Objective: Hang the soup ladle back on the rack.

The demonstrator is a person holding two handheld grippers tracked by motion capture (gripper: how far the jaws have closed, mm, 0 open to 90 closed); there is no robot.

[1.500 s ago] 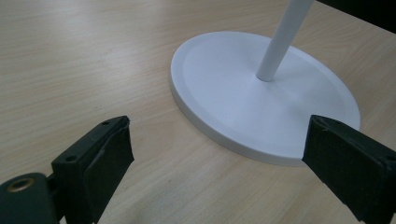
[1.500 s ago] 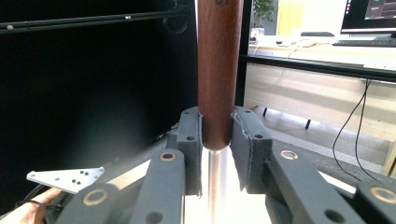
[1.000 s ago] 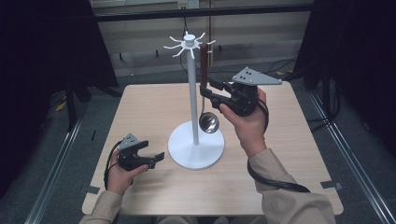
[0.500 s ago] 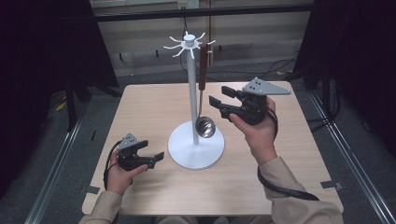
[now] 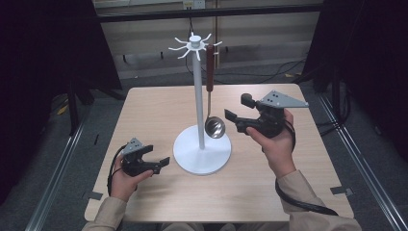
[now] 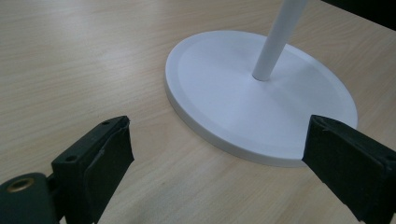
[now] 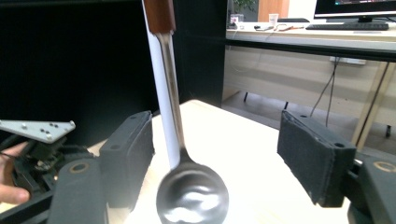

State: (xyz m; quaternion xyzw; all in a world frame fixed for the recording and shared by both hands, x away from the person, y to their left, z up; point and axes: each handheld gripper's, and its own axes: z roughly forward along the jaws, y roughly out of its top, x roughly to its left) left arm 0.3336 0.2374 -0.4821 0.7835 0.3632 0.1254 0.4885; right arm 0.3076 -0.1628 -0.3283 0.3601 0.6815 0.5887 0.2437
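Observation:
A white stand (image 5: 201,155) with a tall pole and hook arms at the top (image 5: 194,43) rises from the table's middle. A metal ladle (image 5: 214,127) with a brown handle hangs from one hook, its bowl just above the base. My right gripper (image 5: 235,120) is open, level with the ladle bowl (image 7: 192,195) and a little to its right, not touching it. My left gripper (image 5: 162,163) is open, low over the table, just left of the stand's round base (image 6: 261,98).
The light wooden table (image 5: 144,115) has bare room left and right of the stand. The left hand and gripper (image 7: 37,158) appear beyond the pole in the right gripper view. Dark curtains and a desk stand behind the table.
My right gripper has let go of the ladle and drawn back to the right and down. The ladle now hangs free on its hook. The left gripper has stayed put.

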